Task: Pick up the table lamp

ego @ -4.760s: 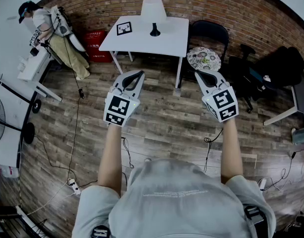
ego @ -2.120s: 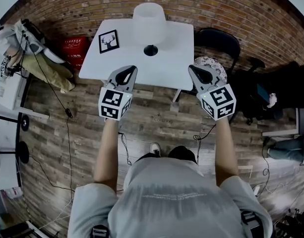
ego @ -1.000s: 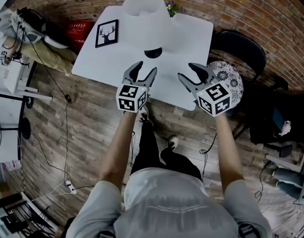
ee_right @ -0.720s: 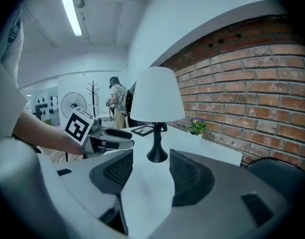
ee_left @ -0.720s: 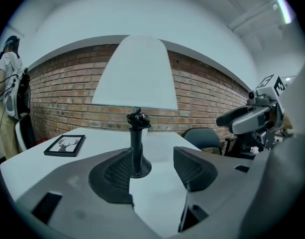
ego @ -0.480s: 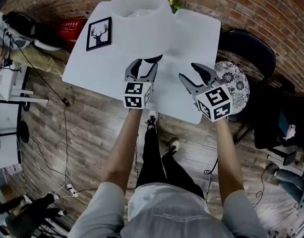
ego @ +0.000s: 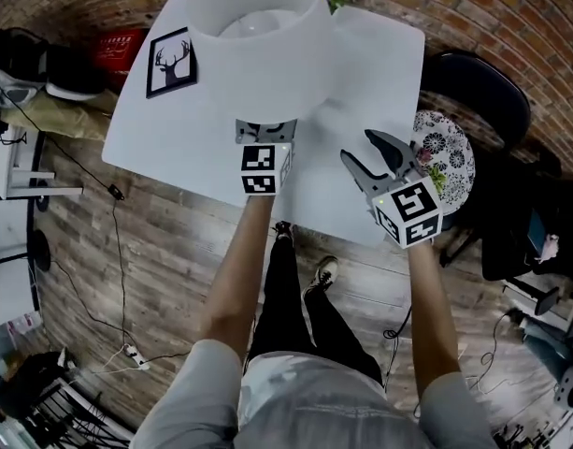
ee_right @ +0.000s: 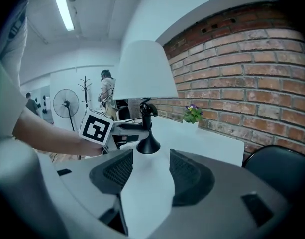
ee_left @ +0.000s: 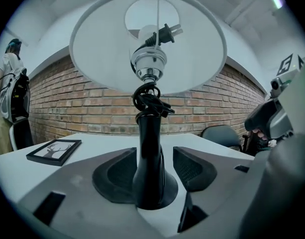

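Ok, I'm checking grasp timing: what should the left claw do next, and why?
Probably close the left claw on the lamp stem: its jaws stand apart on either side of it, low down, not yet gripping.

A shared workroom or studio, half office and half test space, dressed in one corner to look homely. A bare brick wall (ego: 473, 7) runs along the far side above a wood-plank floor (ego: 155, 251), where loose cables (ego: 113, 251) trail to a power strip (ego: 129, 353) at the near left. The white table (ego: 379, 92) bears a table lamp (ego: 258, 36), a framed deer picture (ego: 170, 62) and a small potted plant (ee_right: 193, 113) — home touches. A black chair (ego: 478, 87) stands at its right. Farther off are a ceiling strip light (ee_right: 64, 8), a floor fan (ee_right: 66, 102), a coat stand (ee_right: 85, 96) and another person (ee_right: 107, 91).
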Motion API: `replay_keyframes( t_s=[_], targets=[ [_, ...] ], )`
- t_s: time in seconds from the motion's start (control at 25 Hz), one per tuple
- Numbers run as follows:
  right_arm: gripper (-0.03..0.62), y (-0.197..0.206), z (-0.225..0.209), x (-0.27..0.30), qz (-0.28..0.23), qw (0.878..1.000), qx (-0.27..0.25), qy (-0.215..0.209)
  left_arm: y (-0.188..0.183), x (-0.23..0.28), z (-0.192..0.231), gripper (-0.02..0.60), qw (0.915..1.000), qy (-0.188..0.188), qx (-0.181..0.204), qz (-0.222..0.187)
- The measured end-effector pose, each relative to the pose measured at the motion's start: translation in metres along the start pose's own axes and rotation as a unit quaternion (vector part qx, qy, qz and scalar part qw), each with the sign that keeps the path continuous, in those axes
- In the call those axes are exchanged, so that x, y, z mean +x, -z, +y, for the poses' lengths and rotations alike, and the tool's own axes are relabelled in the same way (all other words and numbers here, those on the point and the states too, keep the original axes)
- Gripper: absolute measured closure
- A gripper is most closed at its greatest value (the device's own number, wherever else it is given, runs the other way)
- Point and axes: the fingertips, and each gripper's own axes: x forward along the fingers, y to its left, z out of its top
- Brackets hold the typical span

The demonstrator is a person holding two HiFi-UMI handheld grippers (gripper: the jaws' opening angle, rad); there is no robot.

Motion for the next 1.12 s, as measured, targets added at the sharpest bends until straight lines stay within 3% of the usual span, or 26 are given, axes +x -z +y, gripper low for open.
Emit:
replay_keyframes(
  t_s=[0.12,0.44,0.72,0.88,1.12],
  targets=[
    [0.362,0.008,-0.004,0.002,0.01,1.0,0.012,0.0,0.003,0.005,0.006,0.383,0.9999,-0.007,-0.008,-0.008],
    [0.362,0.012,-0.013,0.005,0.008,0.999,0.035,0.011,-0.003,0.02,0.003,0.382,0.9996,0.011,0.014,-0.023],
    [0.368,0.014,-0.011,0.004,-0.009,0.996,0.091,0.005,-0.004,0.028,0.003,0.397,0.9997,0.013,-0.001,-0.022],
    [0.368,0.015,-0.007,0.003,-0.009,0.992,0.124,-0.009,-0.001,0.017,0.01,0.402,0.9999,-0.012,-0.004,-0.001],
    [0.37,0.027,-0.001,0.003,-0.004,0.982,0.185,-0.033,0.004,-0.012,0.002,0.403,0.9993,-0.005,-0.008,0.038]
  ],
)
